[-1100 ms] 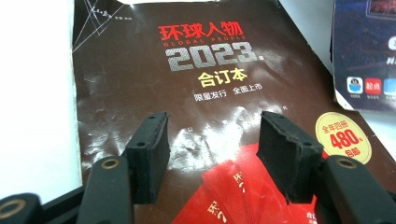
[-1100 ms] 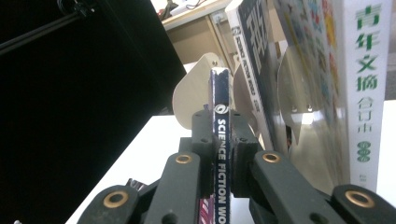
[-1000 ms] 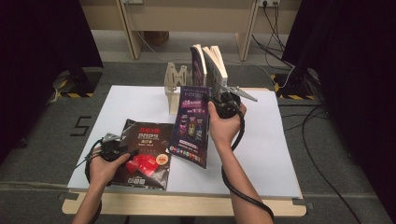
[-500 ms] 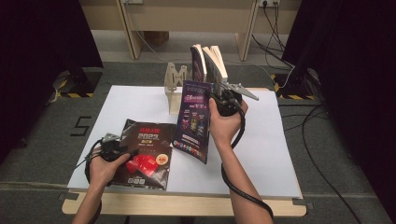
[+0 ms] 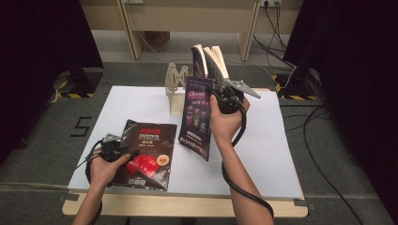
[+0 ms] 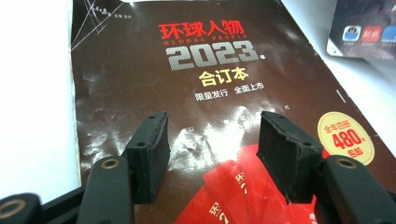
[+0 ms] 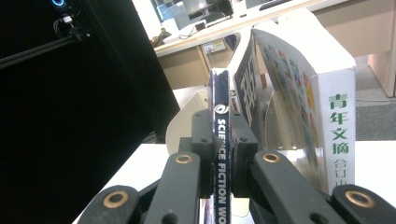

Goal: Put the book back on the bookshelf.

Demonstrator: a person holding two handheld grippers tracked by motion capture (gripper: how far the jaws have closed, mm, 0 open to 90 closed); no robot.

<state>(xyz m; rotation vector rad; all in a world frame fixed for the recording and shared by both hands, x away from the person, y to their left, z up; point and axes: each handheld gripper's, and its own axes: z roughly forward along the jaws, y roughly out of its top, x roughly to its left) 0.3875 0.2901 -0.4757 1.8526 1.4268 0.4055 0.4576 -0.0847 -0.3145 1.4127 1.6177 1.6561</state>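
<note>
White matte table top (image 5: 117, 108), rectangular, on a pale wooden frame. Flat on it at about 8 o'clock from table centre lies a glossy dark-brown magazine (image 5: 145, 154), thin, soft-cover, its surface wrinkled and throwing glare; red and silver title print with "2023", a red patch low on the cover, a round cream price badge (image 6: 344, 137) at its lower right corner. Left gripper (image 5: 112, 146) sits at the magazine's 9 o'clock edge; in the left gripper view its two black jaws, faced with rough-cut foam pads (image 6: 150, 154), stand wide apart just over the cover with nothing pinched between them; whether the pads touch the paper cannot be told. Right gripper (image 5: 224, 96), near table centre, is clamped tight on the spine of a thin purple magazine (image 5: 197, 117), which hangs upright, lower corner close to the table at about 6 o'clock of the hand. In the right gripper view the dark blue spine (image 7: 221, 140) reads "SCIENCE FICTION", pads pressing on both faces. At 12 o'clock stands a pale plywood book rack (image 5: 176, 89) with zigzag cut-outs; upright books (image 5: 211, 61) lean in it, one thick white volume (image 7: 327, 116) with green characters on its spine, just right of the held magazine.
</note>
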